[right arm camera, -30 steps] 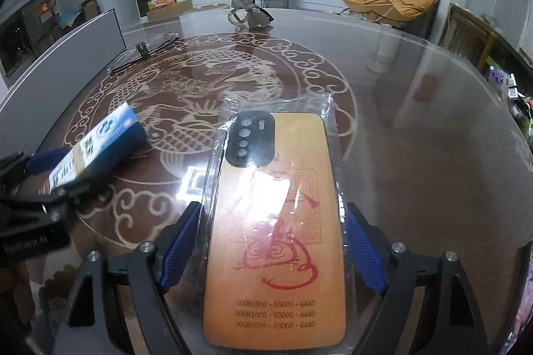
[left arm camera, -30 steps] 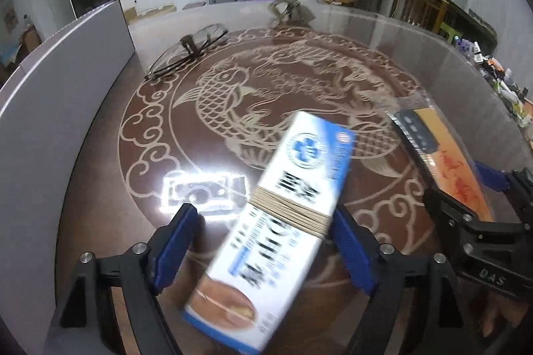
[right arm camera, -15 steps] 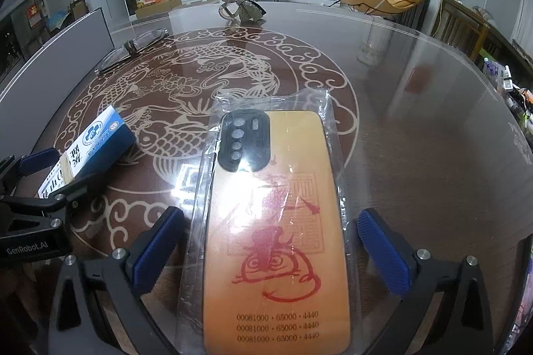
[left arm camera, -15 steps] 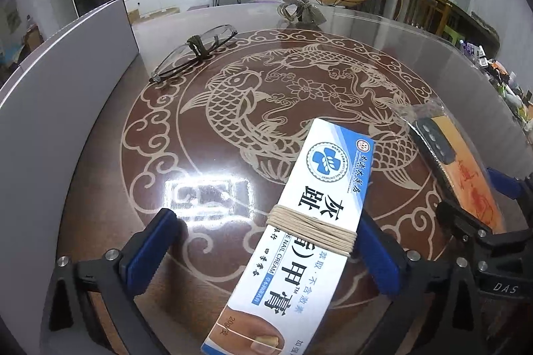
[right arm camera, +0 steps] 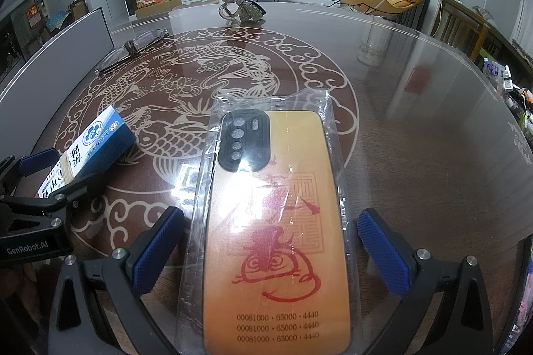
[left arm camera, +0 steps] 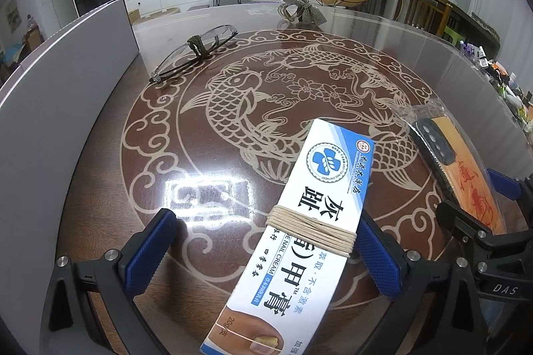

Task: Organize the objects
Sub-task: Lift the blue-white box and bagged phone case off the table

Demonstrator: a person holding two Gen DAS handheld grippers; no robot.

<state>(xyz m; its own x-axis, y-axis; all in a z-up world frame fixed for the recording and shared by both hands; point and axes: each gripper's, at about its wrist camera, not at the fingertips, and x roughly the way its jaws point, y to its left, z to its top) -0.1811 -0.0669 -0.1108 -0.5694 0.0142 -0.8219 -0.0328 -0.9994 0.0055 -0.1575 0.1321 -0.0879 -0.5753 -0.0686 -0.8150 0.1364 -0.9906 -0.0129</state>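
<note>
Each hand-held gripper is black plastic with silver screws and ribbed blue pads (left arm camera: 150,251) on its fingers. The left hand-held gripper (right arm camera: 36,205) reads "GenRobot.AI"; the right hand-held gripper (left arm camera: 483,221) reads "DAS".

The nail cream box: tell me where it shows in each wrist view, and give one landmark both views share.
Left wrist: the nail cream box fills the lower centre, lying on the table between the open fingers of the left gripper.
Right wrist: the box sits at the left edge, left of the bagged phone case.
Shared landmark: the glittery bow at the table's far side.
</note>
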